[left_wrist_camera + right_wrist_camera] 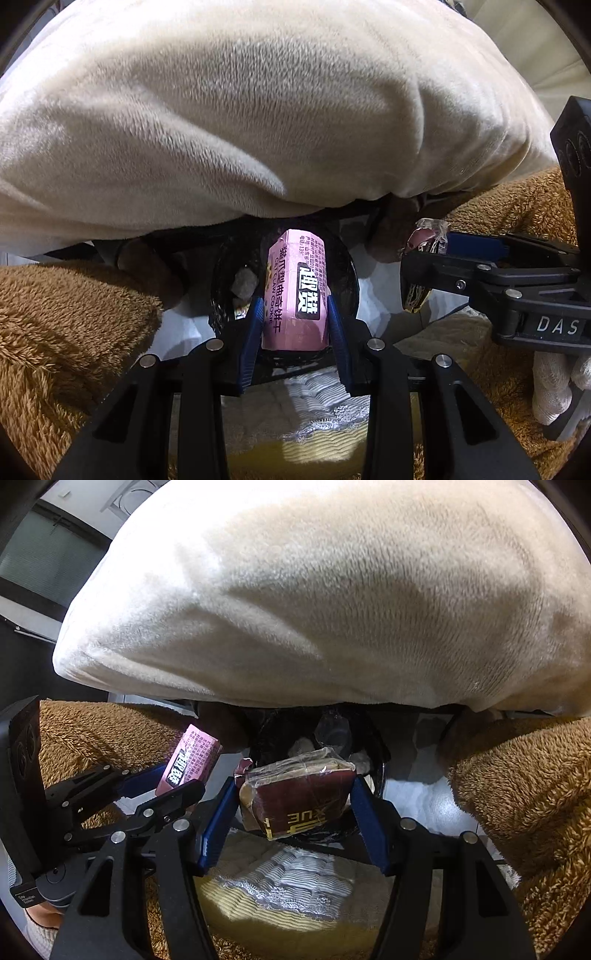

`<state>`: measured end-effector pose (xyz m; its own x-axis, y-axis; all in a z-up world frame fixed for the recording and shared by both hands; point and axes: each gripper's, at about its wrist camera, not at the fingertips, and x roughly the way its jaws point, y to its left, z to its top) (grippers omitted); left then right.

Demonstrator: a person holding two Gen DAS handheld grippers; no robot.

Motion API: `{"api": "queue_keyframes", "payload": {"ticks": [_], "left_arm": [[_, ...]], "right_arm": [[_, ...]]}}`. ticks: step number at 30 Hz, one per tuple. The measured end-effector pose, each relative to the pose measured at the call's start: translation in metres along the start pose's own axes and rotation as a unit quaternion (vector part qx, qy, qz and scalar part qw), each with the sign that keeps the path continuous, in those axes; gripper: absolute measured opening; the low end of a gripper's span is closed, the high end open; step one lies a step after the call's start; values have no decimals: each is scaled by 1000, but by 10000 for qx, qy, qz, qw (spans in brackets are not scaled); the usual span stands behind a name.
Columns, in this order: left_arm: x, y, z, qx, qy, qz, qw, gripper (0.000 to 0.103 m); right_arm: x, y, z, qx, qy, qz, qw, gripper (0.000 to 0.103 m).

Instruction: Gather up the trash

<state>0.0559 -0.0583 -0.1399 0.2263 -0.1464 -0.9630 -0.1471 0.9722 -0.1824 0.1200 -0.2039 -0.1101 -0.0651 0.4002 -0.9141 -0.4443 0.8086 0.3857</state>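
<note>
My left gripper is shut on a pink cookie packet and holds it over a black bin lined with a black bag. The packet and the left gripper also show in the right wrist view, left of centre. My right gripper is shut on a dark red box in clear wrap, held over the same black bin. In the left wrist view the right gripper comes in from the right with a crumpled edge of the wrap showing.
A big cream plush cushion hangs over the bin and fills the upper half of both views. Brown fuzzy fabric lies left and right of the bin. Crumpled trash lies inside the bin. A quilted striped fabric lies below.
</note>
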Motion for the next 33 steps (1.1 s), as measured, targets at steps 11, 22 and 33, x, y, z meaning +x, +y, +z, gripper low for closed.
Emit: {"api": "queue_keyframes", "payload": {"ticks": [11, 22, 33], "left_arm": [[4, -7, 0, 17, 53, 126, 9999, 54], [-8, -4, -1, 24, -120, 209, 9997, 62], [-51, -1, -6, 114, -964, 19, 9953, 62]], "right_arm": [[6, -4, 1, 104, 91, 50, 9999, 66], [-1, 1, 0, 32, -111, -103, 9999, 68], [-34, 10, -8, -309, -712, -125, 9969, 68]]}}
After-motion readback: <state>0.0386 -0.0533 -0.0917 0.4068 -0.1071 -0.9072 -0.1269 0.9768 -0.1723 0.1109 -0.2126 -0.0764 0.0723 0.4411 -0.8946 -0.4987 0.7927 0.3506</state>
